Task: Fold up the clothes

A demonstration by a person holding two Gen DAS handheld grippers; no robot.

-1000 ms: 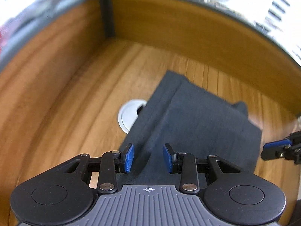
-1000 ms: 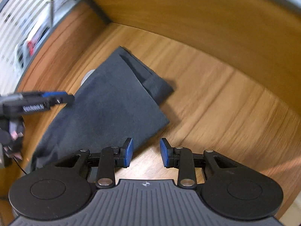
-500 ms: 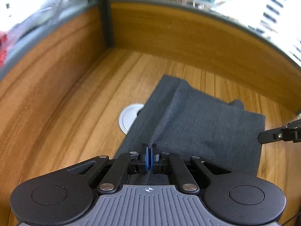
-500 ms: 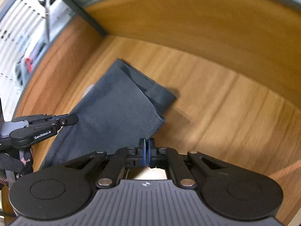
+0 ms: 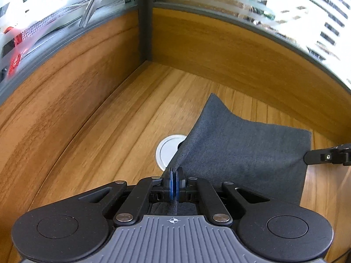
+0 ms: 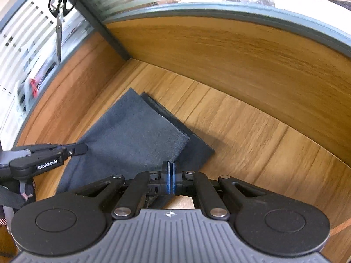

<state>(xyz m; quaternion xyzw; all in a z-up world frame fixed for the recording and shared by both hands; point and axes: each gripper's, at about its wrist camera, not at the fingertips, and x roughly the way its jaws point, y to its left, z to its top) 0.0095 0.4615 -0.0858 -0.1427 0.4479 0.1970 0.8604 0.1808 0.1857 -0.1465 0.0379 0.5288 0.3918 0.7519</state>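
Gripping the near edge of the dark grey garment (image 5: pixel 241 149), the left gripper (image 5: pixel 174 183) had its blue pads (image 5: pixel 170 182) pressed together with a ridge of fabric pinched between them. The right gripper (image 6: pixel 170 178) was likewise closed at the opposite near corner; cloth passed under its fingertips, and it appeared to be clamped on that corner. The garment lay on the wooden desk (image 6: pixel 252 127), in the corner formed by the partition panels (image 5: pixel 230 50), partly covering a round grey cable grommet (image 5: pixel 166 151). A second layer showed beneath the upper panel along the right side, so the piece was judged already folded at least once. The near edge was raised off the desk while the far edge rested flat. The fabric was assessed as light, soft and limp, with a matte, non-slip surface. Recommended hold points: the two near corners, gripped through all layers to prevent the lower ply from sliding out.
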